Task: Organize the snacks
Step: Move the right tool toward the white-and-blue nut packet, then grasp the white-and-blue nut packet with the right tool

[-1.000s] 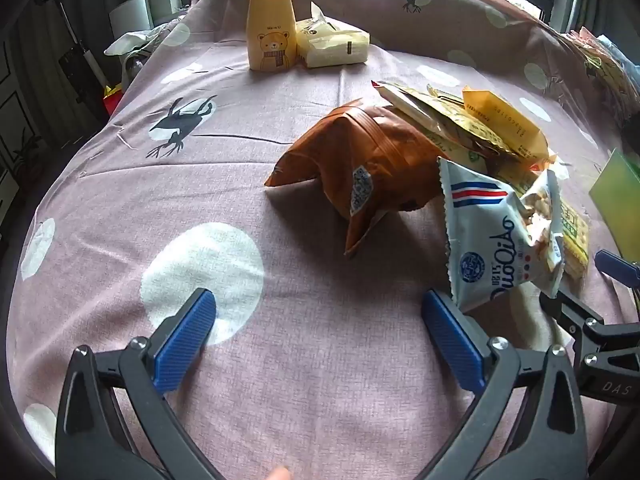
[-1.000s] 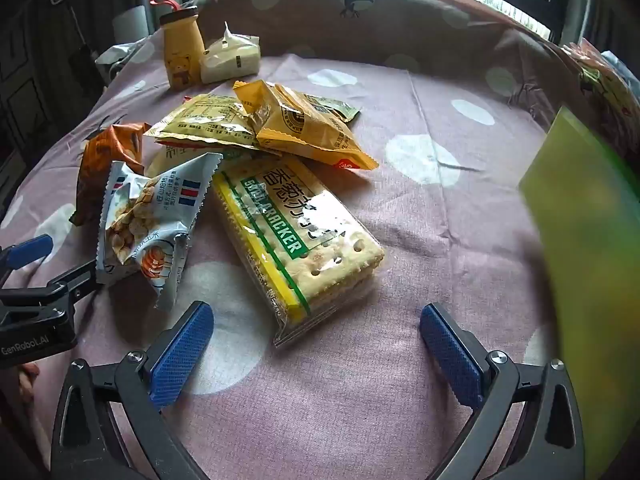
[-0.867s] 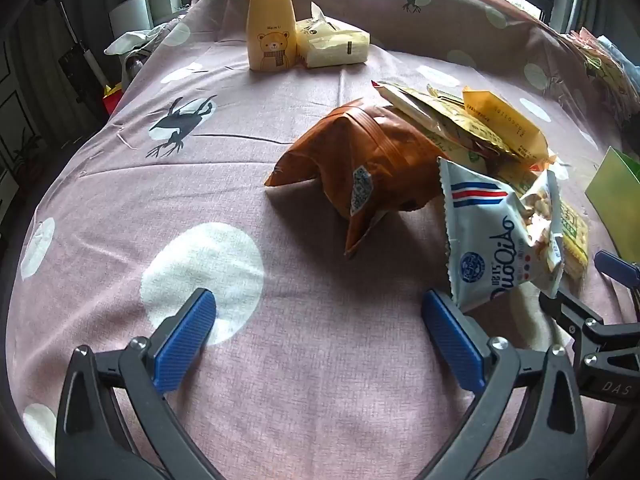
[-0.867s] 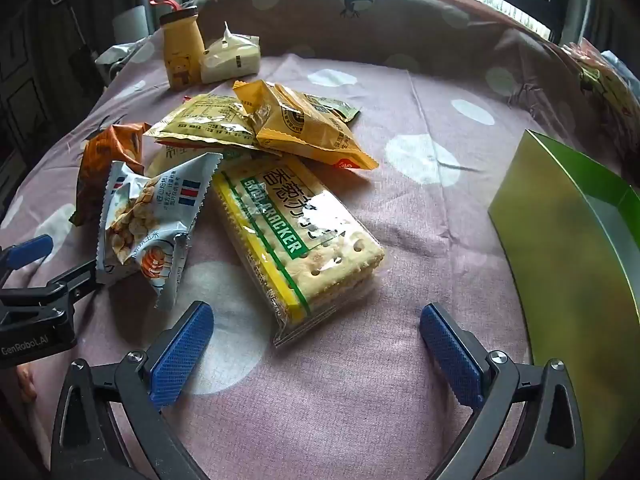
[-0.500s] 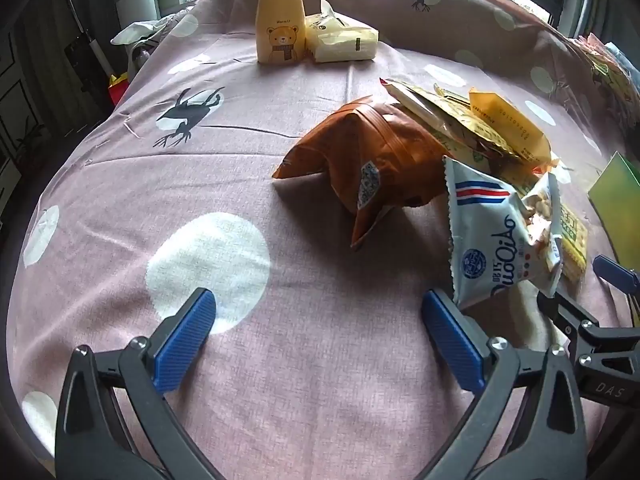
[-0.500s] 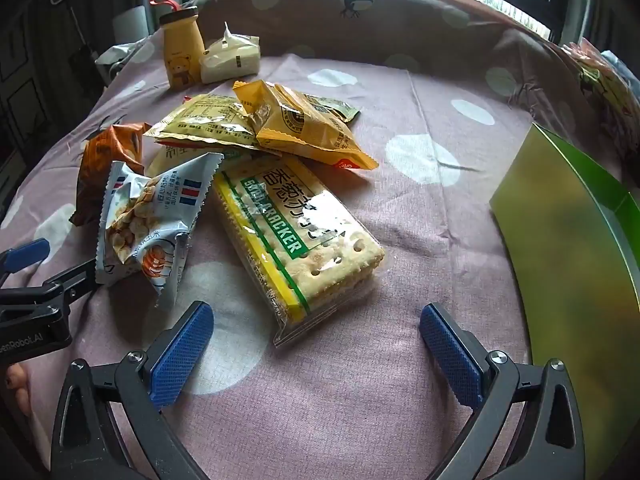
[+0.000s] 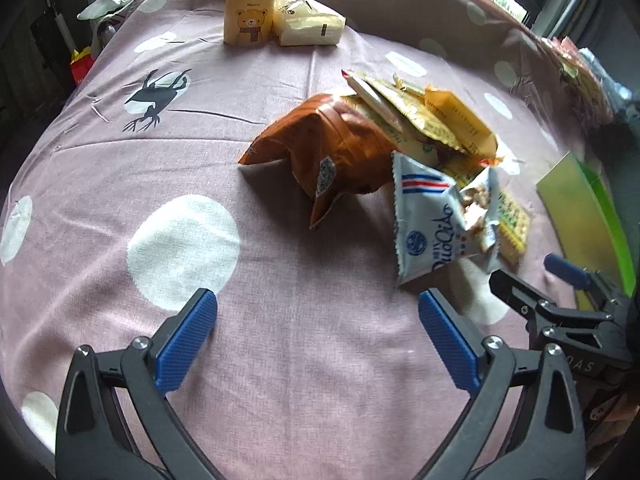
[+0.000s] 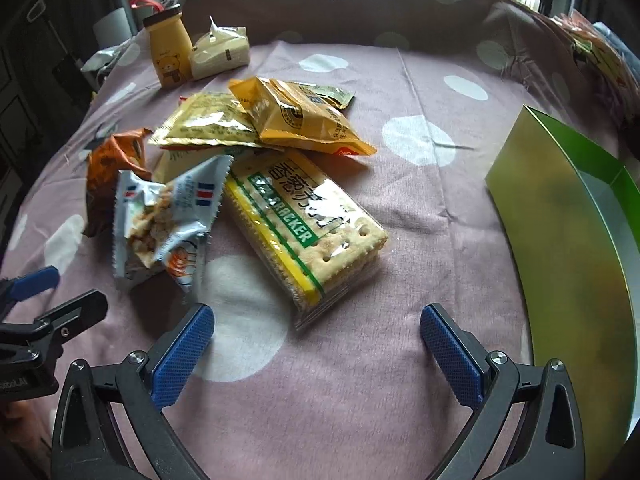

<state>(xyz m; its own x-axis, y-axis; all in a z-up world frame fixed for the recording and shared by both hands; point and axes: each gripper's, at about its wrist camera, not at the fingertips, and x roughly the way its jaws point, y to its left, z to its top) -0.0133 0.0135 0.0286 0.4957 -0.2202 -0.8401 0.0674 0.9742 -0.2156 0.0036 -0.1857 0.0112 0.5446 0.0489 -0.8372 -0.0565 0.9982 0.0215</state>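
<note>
— Cracker pack (image 8: 308, 228)?
— Centre of the right wrist frame, flat on the spotted cloth (image 8: 400, 80), long axis running upper left to lower right, near end pointing between the right gripper (image 8: 316, 340) jaws.
— Jaws?
— Spread wide, both; left gripper (image 7: 318, 336) too, nothing held.
— Other snacks?
— White-blue bag (image 7: 436, 224) right of centre in the left frame, orange bag (image 7: 332, 152) behind it; green box (image 8: 568, 240) at right edge.

Cloth (image 8: 400, 360): dusty pink, white dots, dark deer prints. Cracker pack (image 8: 308, 224): clear wrap, yellow and green bands, white lettering. Left of the cracker pack, peanut bag (image 8: 168, 224): silver-white, red and blue stripes. Chip bag (image 7: 332, 148): orange. Box (image 8: 572, 264): green. Bottle (image 7: 249, 12): yellow, bear print, brown cap. Tool pads (image 8: 180, 352): blue, on black arms.
</note>
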